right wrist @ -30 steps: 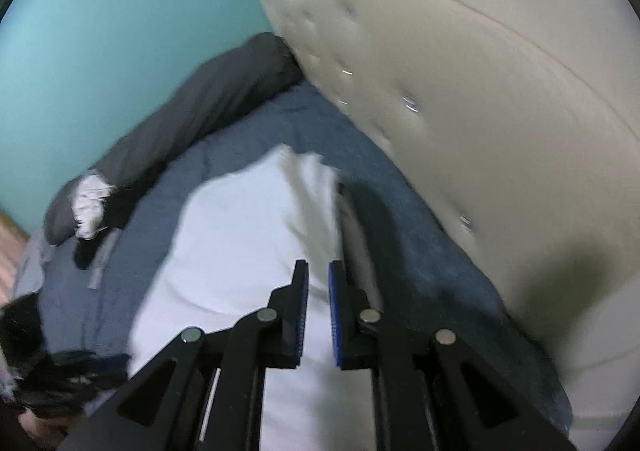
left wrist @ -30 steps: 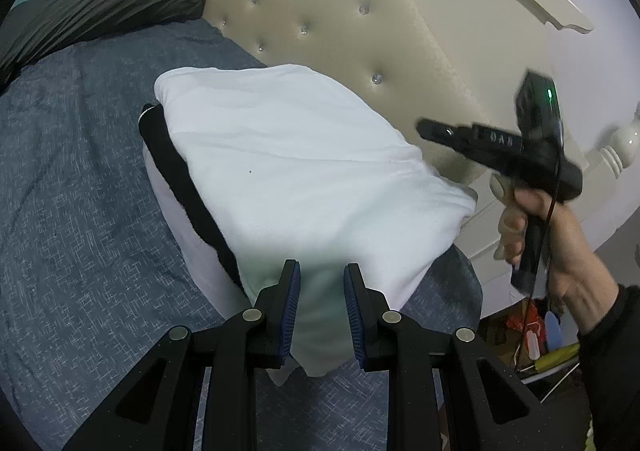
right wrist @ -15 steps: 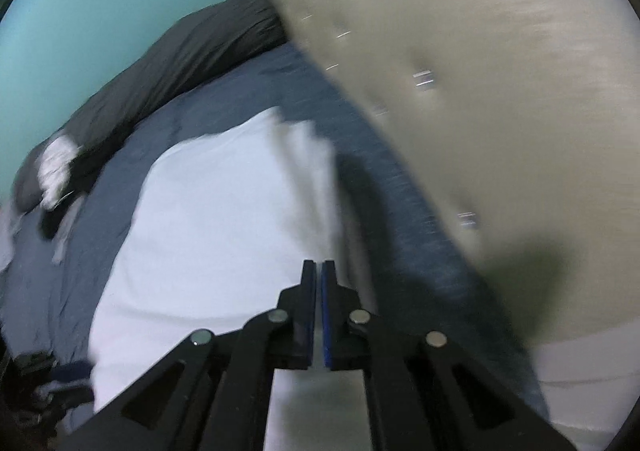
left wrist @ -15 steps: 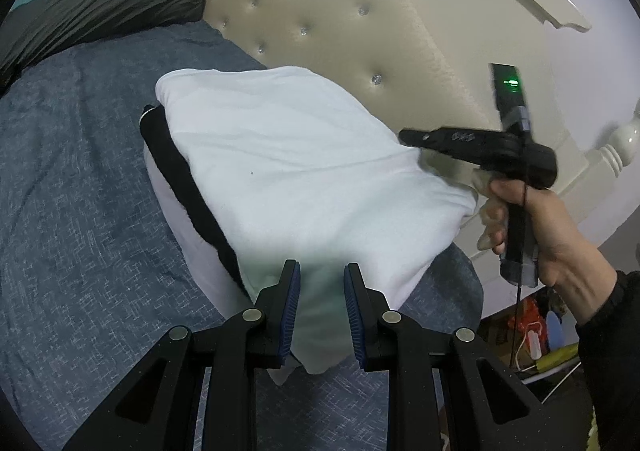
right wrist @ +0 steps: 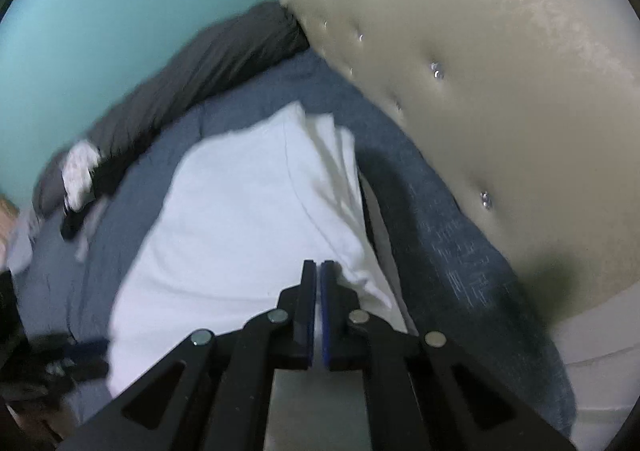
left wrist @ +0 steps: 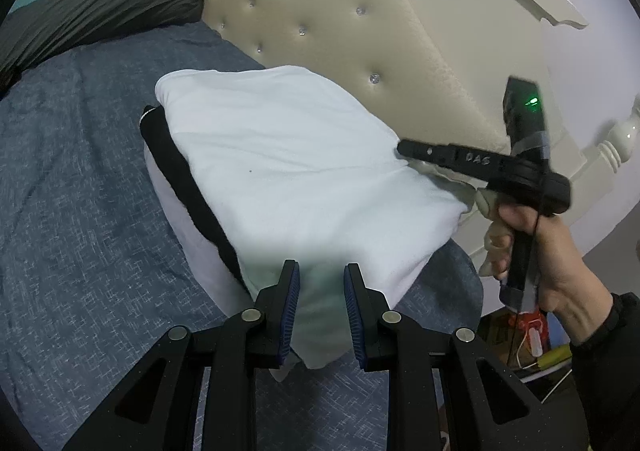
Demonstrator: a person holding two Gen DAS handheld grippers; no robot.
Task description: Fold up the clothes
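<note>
Your left hand-held gripper (left wrist: 318, 305) is set wide, pads either side of the near corner of the folded white garment (left wrist: 292, 171), not pinching it. Your right hand-held gripper (right wrist: 319, 293) is nearly closed, only a sliver between the pads; can't tell if any cloth is caught. In the left wrist view its tip sits at the garment's right edge, your hand (left wrist: 536, 247) on the grip. Garment lies on the blue bed cover (left wrist: 80, 171), near the tufted headboard (left wrist: 320, 23), over a black layer (left wrist: 188, 195). Dark duvet (left wrist: 100, 7) far left.
</note>
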